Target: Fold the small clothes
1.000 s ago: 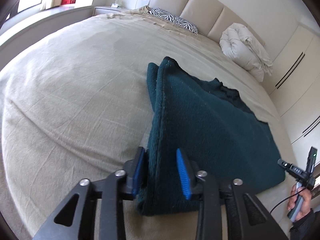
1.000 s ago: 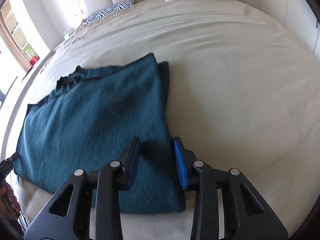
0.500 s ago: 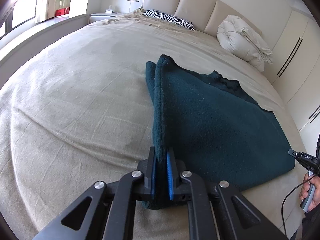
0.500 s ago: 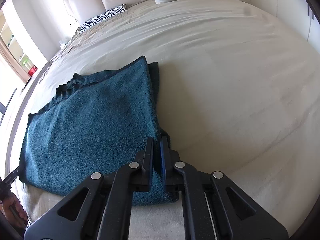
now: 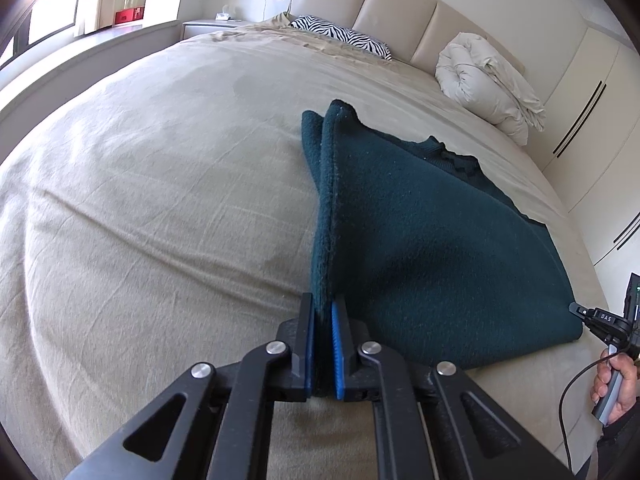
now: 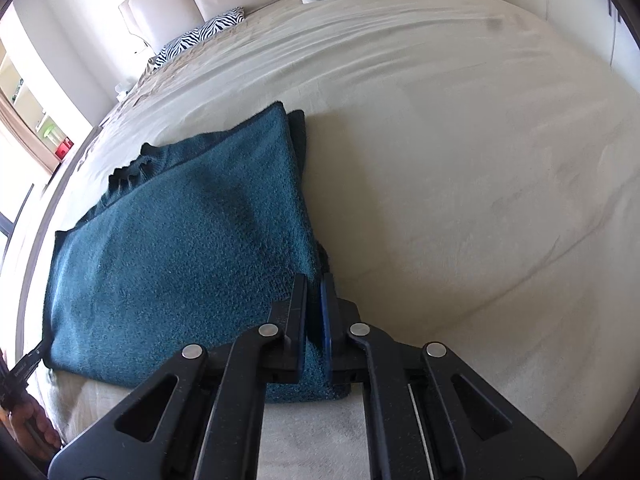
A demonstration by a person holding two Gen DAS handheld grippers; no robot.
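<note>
Left wrist view: the left gripper (image 5: 321, 344), open around the edge a second ago, now pinches the near left edge of the teal sweater (image 5: 420, 240), which lies on the bed (image 5: 140, 200) straight ahead. It looks ready to lift and fold. The pinched corner hides between the pads.

Right wrist view: the right gripper (image 6: 315, 328) has clamped shut on the sweater's right edge. The sweater's left corner is cut off.

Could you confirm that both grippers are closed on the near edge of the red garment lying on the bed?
Not quite: the garment is dark teal, not red, as both wrist views show. The rest holds: the left gripper and right gripper are closed on its near edge on the bed.
</note>
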